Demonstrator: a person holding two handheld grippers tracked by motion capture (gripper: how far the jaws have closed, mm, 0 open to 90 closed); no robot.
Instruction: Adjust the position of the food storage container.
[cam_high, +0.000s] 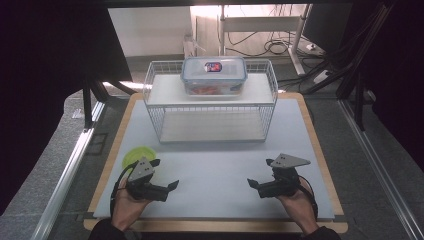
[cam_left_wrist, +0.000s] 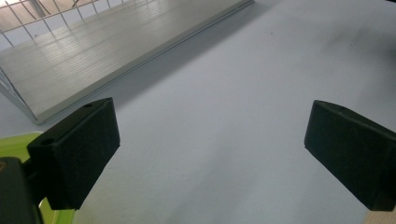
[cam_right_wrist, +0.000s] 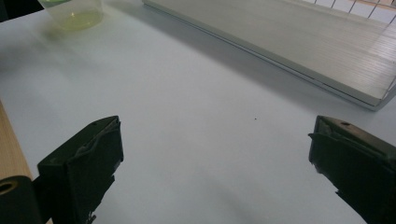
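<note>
Left gripper (cam_high: 167, 176) and right gripper (cam_high: 260, 174) both spread wide, hovering near front edge of white mat (cam_high: 215, 170); bare mat between, white wire two-tier rack (cam_high: 210, 102) well beyond.

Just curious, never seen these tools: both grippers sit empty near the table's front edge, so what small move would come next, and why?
Probably both reach forward toward the lidded container atop the wire rack: left gripper and right gripper are open and empty.

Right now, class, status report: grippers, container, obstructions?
Left gripper open, empty. Right gripper open, empty. Lidded container on wire rack top shelf. Green cup beside left gripper.
</note>
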